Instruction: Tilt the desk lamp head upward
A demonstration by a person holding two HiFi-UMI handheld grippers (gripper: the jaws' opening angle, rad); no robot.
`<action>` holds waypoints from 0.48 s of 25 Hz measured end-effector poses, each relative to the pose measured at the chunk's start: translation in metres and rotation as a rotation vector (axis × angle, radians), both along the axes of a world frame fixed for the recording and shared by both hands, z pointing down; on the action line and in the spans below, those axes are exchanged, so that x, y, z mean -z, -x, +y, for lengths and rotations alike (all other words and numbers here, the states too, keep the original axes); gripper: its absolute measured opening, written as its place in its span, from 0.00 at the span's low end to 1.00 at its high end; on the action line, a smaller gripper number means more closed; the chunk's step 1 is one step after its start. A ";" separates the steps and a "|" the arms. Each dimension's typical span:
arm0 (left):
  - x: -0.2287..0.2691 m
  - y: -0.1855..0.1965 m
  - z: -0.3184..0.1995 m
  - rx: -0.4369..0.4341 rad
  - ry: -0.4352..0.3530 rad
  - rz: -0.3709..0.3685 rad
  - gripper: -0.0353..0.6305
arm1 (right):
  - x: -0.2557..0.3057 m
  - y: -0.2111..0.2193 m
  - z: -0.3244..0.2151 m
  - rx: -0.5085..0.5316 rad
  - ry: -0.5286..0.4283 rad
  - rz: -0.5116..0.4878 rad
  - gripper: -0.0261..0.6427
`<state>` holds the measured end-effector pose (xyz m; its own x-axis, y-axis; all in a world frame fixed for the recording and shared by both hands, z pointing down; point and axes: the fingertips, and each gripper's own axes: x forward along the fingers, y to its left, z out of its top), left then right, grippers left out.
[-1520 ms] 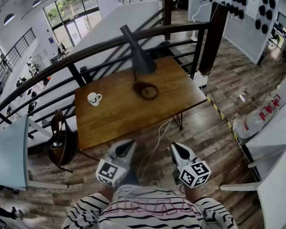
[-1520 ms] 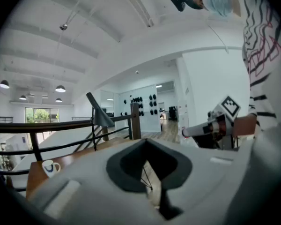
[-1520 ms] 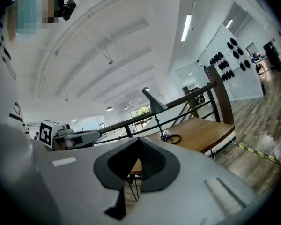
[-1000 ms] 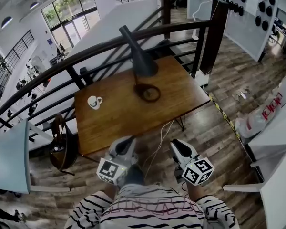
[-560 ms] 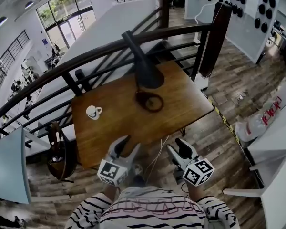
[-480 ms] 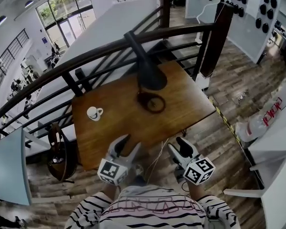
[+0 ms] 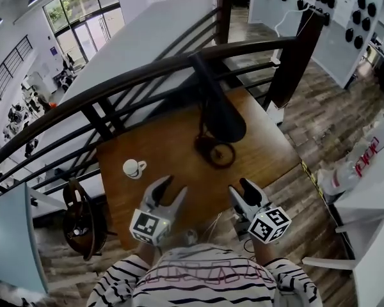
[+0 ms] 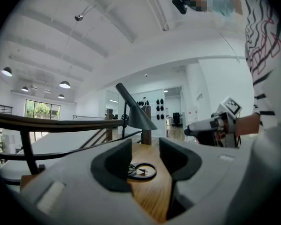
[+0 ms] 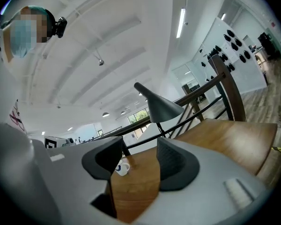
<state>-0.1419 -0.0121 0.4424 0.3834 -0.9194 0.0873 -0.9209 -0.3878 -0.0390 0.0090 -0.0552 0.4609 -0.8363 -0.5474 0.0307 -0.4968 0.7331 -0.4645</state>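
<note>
A dark desk lamp stands on the wooden table [image 7: 169, 147], its cone head [image 7: 222, 119] pointing down over its ring base [image 7: 218, 153]. My left gripper [image 7: 171, 186] is over the table's near edge, its jaws having just been opening, with nothing between them. Beside it, my right gripper [image 7: 242, 189] has also just opened and is empty. Both are short of the lamp. In the left gripper view the ring base [image 8: 143, 171] shows between the open jaws, under the lamp head [image 8: 136, 115]. The right gripper view has the lamp head [image 9: 161, 108] ahead.
A white cup [image 7: 134, 168] sits on the table's left part and shows as the cup [image 9: 122, 168] in the right gripper view. A dark railing [image 7: 147, 77] runs behind the table. A chair with a bag [image 7: 83, 217] stands at left. A white cable [image 7: 212, 221] hangs off the front edge.
Both grippers have moved forward from over the floor to the table's near edge. Their jaws, shut a second ago, now stand open. The lamp has not moved.
</note>
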 end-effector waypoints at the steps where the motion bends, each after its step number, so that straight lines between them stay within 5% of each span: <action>1: 0.000 0.008 -0.005 -0.006 -0.002 0.004 0.33 | 0.000 0.008 -0.005 -0.006 -0.001 0.001 0.36; 12: -0.021 0.067 -0.065 0.022 0.034 0.051 0.33 | -0.001 0.048 -0.063 -0.029 0.024 0.005 0.36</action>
